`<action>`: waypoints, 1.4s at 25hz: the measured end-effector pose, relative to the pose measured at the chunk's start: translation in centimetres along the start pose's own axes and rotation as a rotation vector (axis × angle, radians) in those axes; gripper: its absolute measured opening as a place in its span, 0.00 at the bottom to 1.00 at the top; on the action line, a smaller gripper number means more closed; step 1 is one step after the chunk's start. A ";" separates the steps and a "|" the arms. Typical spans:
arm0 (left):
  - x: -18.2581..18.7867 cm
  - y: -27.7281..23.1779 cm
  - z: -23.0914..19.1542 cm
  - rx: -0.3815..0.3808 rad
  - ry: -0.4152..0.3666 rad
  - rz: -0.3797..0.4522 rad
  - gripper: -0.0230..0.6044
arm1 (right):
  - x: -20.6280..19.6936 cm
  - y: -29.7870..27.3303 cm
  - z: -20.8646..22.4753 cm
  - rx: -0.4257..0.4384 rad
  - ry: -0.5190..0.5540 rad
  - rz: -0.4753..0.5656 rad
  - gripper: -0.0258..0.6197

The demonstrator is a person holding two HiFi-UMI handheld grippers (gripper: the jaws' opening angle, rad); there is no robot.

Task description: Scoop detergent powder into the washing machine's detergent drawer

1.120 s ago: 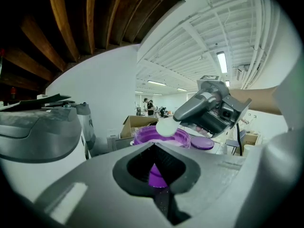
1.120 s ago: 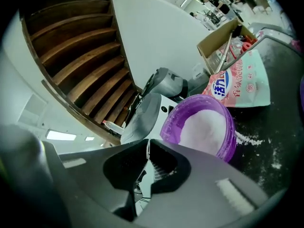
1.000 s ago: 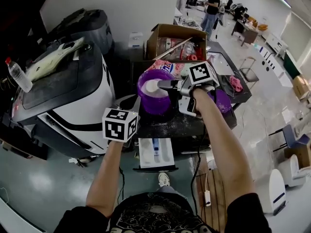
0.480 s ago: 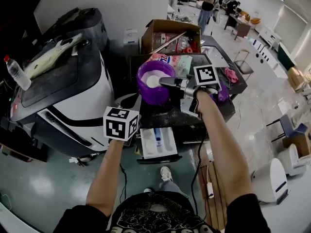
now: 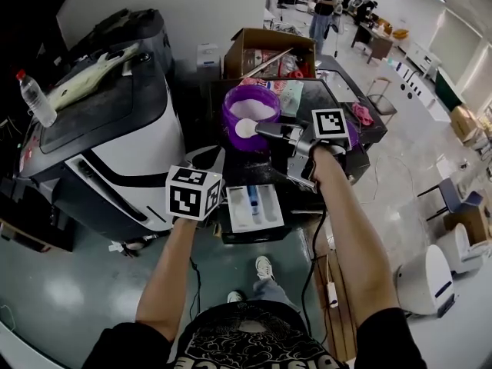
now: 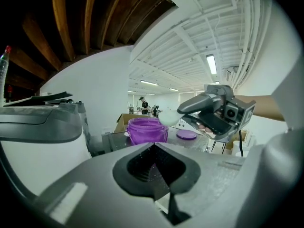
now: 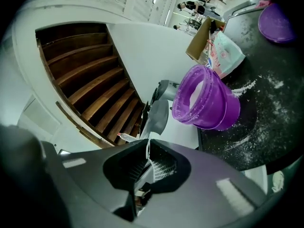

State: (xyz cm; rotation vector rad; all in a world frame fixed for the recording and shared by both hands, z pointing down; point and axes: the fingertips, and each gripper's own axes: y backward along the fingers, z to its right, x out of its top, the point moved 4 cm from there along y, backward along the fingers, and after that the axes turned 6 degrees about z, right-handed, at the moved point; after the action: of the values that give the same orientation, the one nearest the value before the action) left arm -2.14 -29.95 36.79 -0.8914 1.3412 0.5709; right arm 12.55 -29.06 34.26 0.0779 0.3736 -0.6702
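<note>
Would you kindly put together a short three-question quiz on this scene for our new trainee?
1. True or false: the lid is on the purple tub.
2. What do the right gripper fingers hold? A. scoop B. bottle C. lid
3. Fill in: the detergent drawer is ____ (open or closed).

Key: 1 false; 2 A; 3 open.

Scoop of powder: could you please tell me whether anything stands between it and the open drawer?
Nothing visible does. The scoop hangs over the tub's near rim, and the drawer lies open on the near side of the tub, with nothing over it.
</note>
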 end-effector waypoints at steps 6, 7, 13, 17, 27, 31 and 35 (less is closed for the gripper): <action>-0.8 2.4 1.0 0.002 -0.002 0.000 0.04 | -2.9 1.1 -0.2 0.010 -0.029 0.020 0.10; -1.0 2.7 1.2 0.003 -0.001 -0.001 0.04 | -3.3 1.3 -0.2 0.013 -0.035 0.024 0.10; -2.1 4.3 2.0 0.011 0.013 0.000 0.04 | -5.6 2.3 0.3 0.027 -0.088 0.036 0.10; -2.3 4.9 2.3 0.028 0.017 -0.002 0.04 | -6.6 2.8 0.9 0.033 -0.108 0.030 0.10; -3.2 5.6 4.1 0.098 0.021 0.023 0.04 | -9.2 4.4 3.3 0.051 -0.136 -0.049 0.10; -3.8 6.2 4.8 0.157 0.034 0.021 0.04 | -10.0 4.8 4.1 0.078 -0.138 -0.087 0.10; -4.6 6.6 5.8 0.199 0.047 0.014 0.04 | -10.6 5.4 4.8 0.097 -0.145 -0.113 0.09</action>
State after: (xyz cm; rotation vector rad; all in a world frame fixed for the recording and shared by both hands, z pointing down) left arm -4.79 -20.86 39.77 -0.7368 1.4209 0.4212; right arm 9.75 -19.46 42.35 0.0998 0.2071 -0.8011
